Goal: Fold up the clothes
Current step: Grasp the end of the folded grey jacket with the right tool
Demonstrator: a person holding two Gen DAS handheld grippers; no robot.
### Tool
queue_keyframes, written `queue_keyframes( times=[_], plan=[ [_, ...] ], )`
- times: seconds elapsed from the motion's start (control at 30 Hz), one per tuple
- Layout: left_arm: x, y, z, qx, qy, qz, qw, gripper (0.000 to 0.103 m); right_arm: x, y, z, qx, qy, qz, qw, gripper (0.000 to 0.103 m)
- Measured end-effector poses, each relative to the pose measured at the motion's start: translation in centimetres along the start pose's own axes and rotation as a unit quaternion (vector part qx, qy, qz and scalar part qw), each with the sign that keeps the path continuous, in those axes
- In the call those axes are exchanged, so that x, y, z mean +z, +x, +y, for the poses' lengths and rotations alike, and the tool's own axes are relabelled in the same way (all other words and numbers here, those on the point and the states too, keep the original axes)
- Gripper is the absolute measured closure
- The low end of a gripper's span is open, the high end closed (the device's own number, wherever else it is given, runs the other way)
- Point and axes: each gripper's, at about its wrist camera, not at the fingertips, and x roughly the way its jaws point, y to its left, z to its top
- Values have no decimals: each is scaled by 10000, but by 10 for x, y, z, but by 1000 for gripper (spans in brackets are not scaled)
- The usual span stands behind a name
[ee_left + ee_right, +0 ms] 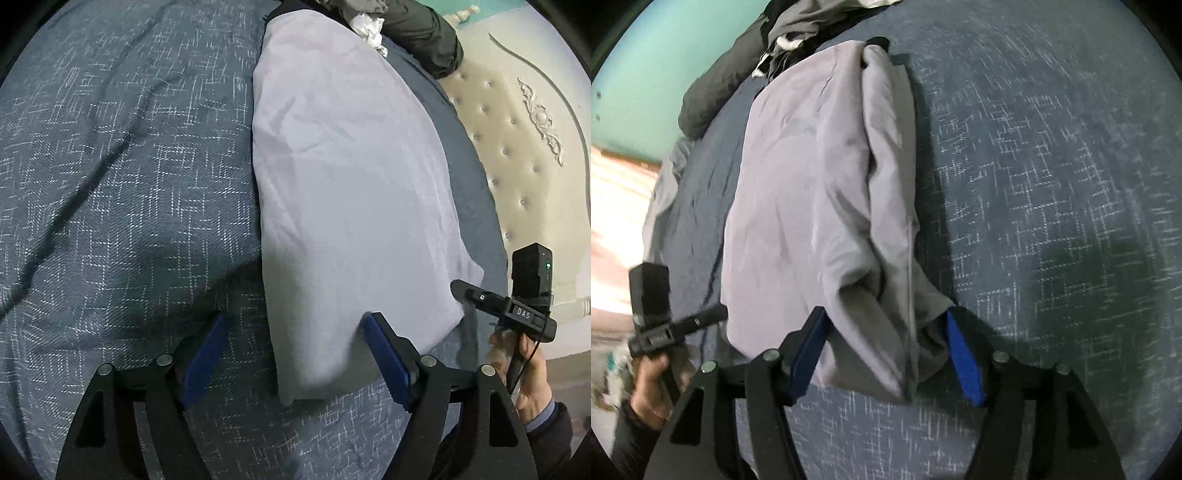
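Both jaws stand apart over the near end of the shirt [354,184] on the bed [110,184], ready to fold it.

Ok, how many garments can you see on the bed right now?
At least 3: the pale lavender garment folded lengthwise mid-bed, a dark jacket at the far edge, and a crumpled grey-white piece beside it; more may be hidden.

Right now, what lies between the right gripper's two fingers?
The near end of the folded pale garment, lying loose on the blue bedspread; the right wrist view shows it.
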Motion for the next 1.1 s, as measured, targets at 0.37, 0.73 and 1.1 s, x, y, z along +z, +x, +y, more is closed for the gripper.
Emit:
queue_keyframes(
  times=[0.37, 0.73, 1.1],
  plan=[
    [-4, 17, -12, -309, 68, -32, 9995, 23, 0, -1, -3, 241, -110, -88, 9996, 36],
    [-11, 10, -12, -405, 155, -104, 9990, 30, 11, 1, -2, 329, -220, -20, 9992, 51],
    [-11, 11, -17, -329, 210, -109, 9992, 34, 14, 12, 17, 267, -332, -152, 9990, 64]
  ],
)
